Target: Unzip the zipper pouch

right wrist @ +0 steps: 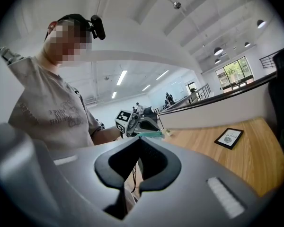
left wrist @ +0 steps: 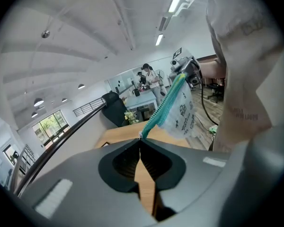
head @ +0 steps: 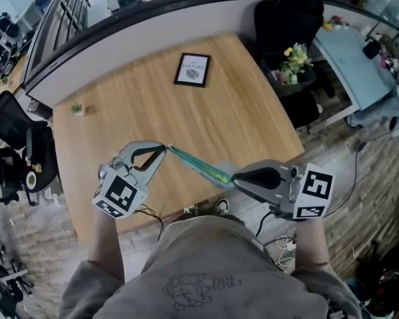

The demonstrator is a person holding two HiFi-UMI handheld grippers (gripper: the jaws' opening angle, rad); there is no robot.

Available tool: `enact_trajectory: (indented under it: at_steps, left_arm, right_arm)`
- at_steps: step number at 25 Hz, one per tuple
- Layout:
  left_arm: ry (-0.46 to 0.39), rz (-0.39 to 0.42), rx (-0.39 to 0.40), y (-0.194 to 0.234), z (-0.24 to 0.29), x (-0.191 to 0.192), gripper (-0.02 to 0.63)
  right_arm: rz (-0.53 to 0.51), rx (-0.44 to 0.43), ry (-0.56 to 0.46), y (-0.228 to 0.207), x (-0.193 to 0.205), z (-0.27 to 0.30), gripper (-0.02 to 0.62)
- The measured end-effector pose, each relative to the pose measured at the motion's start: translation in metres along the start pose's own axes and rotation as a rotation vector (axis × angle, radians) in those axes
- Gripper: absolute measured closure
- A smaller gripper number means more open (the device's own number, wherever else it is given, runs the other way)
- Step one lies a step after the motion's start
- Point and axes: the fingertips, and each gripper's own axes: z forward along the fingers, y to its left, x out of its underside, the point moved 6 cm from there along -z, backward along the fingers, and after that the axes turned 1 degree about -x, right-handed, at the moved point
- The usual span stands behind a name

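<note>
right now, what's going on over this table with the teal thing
A person holds a clear zipper pouch in the air above the wooden table, stretched between two handheld grippers. The left tongs are shut on one end of its teal zipper, seemingly at the pull. The right tongs are shut on the other end. How far the zipper is open cannot be told.

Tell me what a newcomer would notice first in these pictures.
A teal zipper pouch hangs stretched between the left gripper and the right gripper, both shut on its ends, above the wooden table. A framed picture lies near the table's far edge.
</note>
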Motion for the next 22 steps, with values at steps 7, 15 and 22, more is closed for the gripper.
enact_trajectory:
  at_steps: [7, 15, 22]
  left_arm:
    - [-0.042, -0.089, -0.058, 0.004, -0.001, -0.006, 0.579]
    - [-0.241, -0.330, -0.191, 0.036, -0.020, -0.034, 0.560]
    - [-0.396, -0.446, -0.356, 0.067, -0.042, -0.080, 0.569]
  right_arm:
    - [0.063, 0.026, -0.146, -0.002, -0.015, -0.001, 0.584]
    - [-0.033, 0.276, -0.298, -0.016, -0.061, -0.015, 0.584]
    - [-0.174, 0.585, -0.431, -0.025, -0.096, -0.030, 0.583]
